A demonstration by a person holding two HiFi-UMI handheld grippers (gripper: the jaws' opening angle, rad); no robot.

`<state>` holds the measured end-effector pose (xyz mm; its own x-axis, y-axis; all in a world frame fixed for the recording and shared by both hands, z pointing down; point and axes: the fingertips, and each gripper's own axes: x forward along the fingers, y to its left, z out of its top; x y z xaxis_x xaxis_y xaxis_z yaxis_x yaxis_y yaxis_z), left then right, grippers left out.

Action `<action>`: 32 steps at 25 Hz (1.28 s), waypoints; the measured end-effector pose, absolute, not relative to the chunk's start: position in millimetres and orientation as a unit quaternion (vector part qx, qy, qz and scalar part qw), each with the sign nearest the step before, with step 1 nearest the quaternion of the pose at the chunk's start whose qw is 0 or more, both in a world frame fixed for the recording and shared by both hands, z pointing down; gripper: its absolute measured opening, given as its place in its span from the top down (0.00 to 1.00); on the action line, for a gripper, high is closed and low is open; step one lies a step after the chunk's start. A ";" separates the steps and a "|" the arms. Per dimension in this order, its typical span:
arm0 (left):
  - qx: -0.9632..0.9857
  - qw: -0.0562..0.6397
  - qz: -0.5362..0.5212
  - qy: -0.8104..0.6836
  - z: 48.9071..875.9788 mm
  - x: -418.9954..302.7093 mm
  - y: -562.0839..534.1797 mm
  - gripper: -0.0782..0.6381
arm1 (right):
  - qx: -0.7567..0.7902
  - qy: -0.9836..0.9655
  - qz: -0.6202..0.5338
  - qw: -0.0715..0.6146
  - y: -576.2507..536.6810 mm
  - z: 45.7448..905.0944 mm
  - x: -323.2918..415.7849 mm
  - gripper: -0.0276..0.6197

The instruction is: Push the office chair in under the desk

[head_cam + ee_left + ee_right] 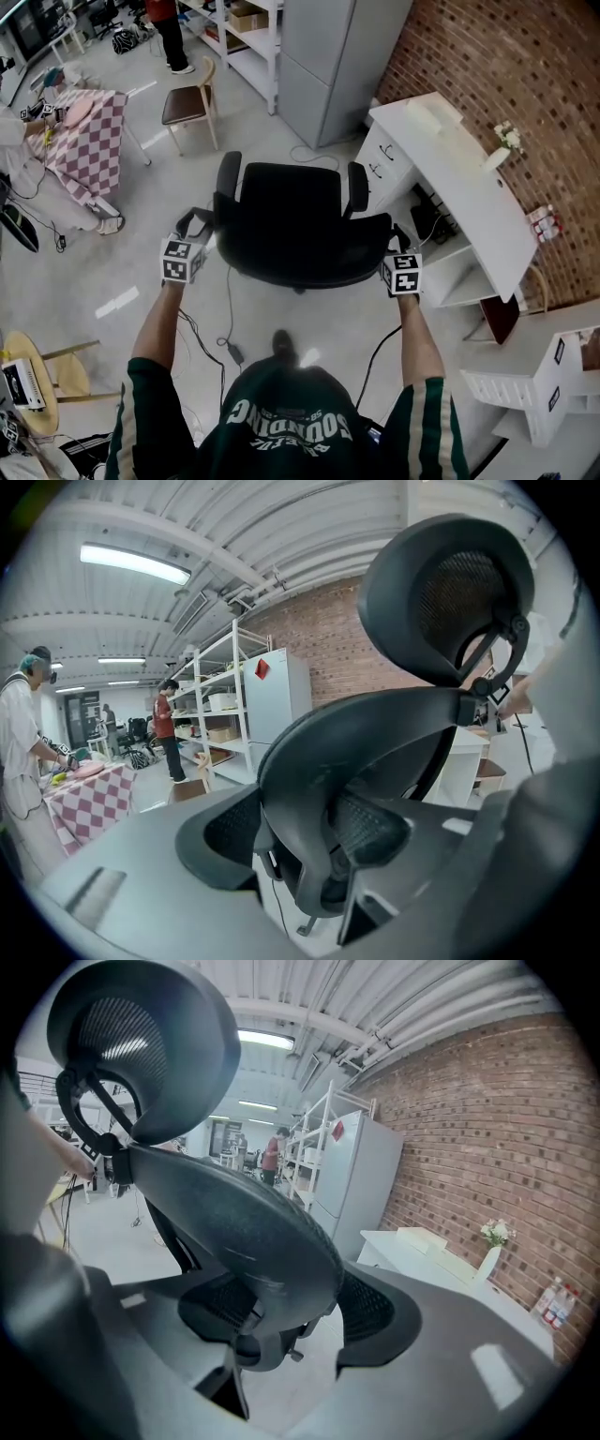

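Pinching with left gripper [300,833] and right gripper [300,1313], one on each side rim of black mesh office chair [295,225] back: good for pushing straight and steering. Still out on grey floor [159,187], near long white desk [441,159], not under. Needs turning right toward dark gap below. Open room behind and left. Watch desk corner by armrest [357,187] and black cables [228,319].

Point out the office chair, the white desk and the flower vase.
office chair [286,220]: head view, middle of its black upholstery.
white desk [450,173]: head view, bare part of the tabletop.
flower vase [487,1264]: right gripper view, the white vase body below the blossoms.
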<state>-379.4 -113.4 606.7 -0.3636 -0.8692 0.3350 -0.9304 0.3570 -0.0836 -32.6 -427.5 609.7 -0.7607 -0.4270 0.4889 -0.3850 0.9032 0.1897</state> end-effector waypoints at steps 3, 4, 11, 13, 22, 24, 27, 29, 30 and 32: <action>0.555 0.119 0.127 -0.814 608.4 -365.6 -100.0 0.57 | 0.218 -0.935 -0.038 0.277 -413.0 609.6 -17.2 0.55; 0.556 0.119 0.126 -0.813 608.4 -360.5 -96.1 0.57 | 0.220 -0.934 -0.037 0.279 -407.9 609.9 -10.8 0.55; 0.569 0.119 0.123 -0.805 609.1 -321.7 -63.1 0.57 | 0.238 -0.930 -0.035 0.277 -368.0 609.1 34.2 0.55; 0.573 0.119 0.126 -0.801 610.6 -308.9 -52.2 0.57 | 0.243 -0.930 -0.033 0.275 -354.5 608.5 49.6 0.55; 0.601 0.132 0.135 -0.776 613.2 -260.3 -5.5 0.57 | 0.273 -0.924 -0.025 0.267 -283.8 607.7 118.1 0.55; 0.607 0.132 0.137 -0.772 614.7 -252.9 2.3 0.57 | 0.280 -0.921 -0.021 0.268 -269.4 607.3 131.2 0.55; 0.613 0.133 0.137 -0.767 614.2 -241.7 12.1 0.57 | 0.288 -0.918 -0.017 0.271 -250.8 608.6 148.3 0.55; 0.618 0.134 0.139 -0.762 614.9 -235.4 16.1 0.57 | 0.293 -0.917 -0.015 0.270 -240.1 608.9 159.4 0.55; 0.622 0.133 0.139 -0.759 614.9 -233.3 17.7 0.57 | 0.297 -0.916 -0.013 0.268 -234.8 608.9 163.7 0.55; 0.631 0.130 0.138 -0.752 612.8 -231.2 20.4 0.57 | 0.305 -0.915 -0.011 0.264 -225.6 608.2 168.4 0.55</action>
<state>-231.2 20.4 612.8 -0.1703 -0.9136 0.3693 -0.9852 0.1661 -0.0433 168.4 -225.6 608.2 -0.6742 -0.5645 0.4762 -0.5530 0.8133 0.1812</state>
